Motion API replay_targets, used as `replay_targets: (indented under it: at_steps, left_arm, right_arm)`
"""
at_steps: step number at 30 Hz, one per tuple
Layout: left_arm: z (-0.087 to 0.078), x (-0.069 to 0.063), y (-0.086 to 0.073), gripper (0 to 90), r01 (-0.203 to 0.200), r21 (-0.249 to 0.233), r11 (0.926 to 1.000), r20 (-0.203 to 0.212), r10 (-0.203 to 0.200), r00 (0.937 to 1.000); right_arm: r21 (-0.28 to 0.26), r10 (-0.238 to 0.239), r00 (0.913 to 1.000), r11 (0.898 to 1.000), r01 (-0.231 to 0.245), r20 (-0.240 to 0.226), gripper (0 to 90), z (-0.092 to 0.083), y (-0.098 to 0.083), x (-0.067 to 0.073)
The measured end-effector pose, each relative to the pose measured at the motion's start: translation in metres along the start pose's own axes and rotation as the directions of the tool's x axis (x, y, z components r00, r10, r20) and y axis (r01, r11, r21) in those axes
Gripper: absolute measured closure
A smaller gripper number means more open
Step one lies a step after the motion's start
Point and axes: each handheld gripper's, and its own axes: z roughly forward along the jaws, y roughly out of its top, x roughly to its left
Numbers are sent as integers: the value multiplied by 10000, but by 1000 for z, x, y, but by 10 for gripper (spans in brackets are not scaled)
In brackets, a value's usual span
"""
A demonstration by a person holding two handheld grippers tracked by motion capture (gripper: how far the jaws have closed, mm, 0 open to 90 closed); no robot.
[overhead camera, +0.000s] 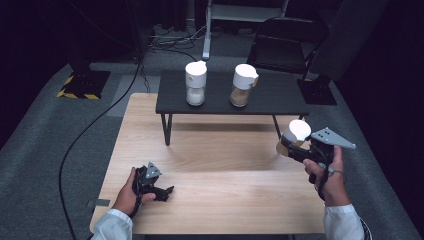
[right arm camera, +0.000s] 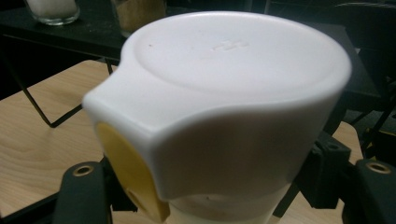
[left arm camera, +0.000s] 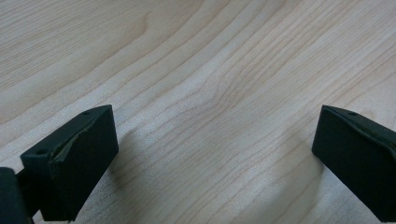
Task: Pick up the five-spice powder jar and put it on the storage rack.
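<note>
We see the right gripper (overhead camera: 286,146) clamped on a white-lidded glass jar (overhead camera: 295,134) at right, while the left gripper (overhead camera: 169,190), jaws apart, rests on the pale wooden table (overhead camera: 225,165).

White long sleeves (overhead camera: 112,224) showing at both wrists; matte black two-jaw left gripper (overhead camera: 161,191) carrying a grey three-cornered plate; matte black right gripper (overhead camera: 290,149) wearing a larger grey dotted plate, black cable trailing; brass-ringed screw holes glinting
</note>
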Motion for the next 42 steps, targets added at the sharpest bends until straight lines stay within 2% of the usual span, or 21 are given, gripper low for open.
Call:
replay_targets:
  at_steps: [9, 28, 33, 42]
  left_arm:
    - [0, 0, 0, 0, 2, 3, 10000, -9, -2, 10000]
    - [0, 0, 0, 0, 5, -1, 10000, 2, -5, 10000]
    - [0, 0, 0, 0, 3, 0, 10000, -7, -3, 10000]
    - [0, 0, 0, 0, 3, -1, 10000, -5, -3, 10000]
  right_arm:
    - [-302, -24, 9999, 9995, 27, 124, 298, 2, 25, -1]
    - [-566, -217, 9991, 9981, 238, 361, 298, 12, 61, 1]
    - [-655, -331, 9979, 9972, 367, 548, 298, 18, 76, 5]
    - [-779, -298, 9962, 9963, 362, 818, 298, 31, 90, 6]
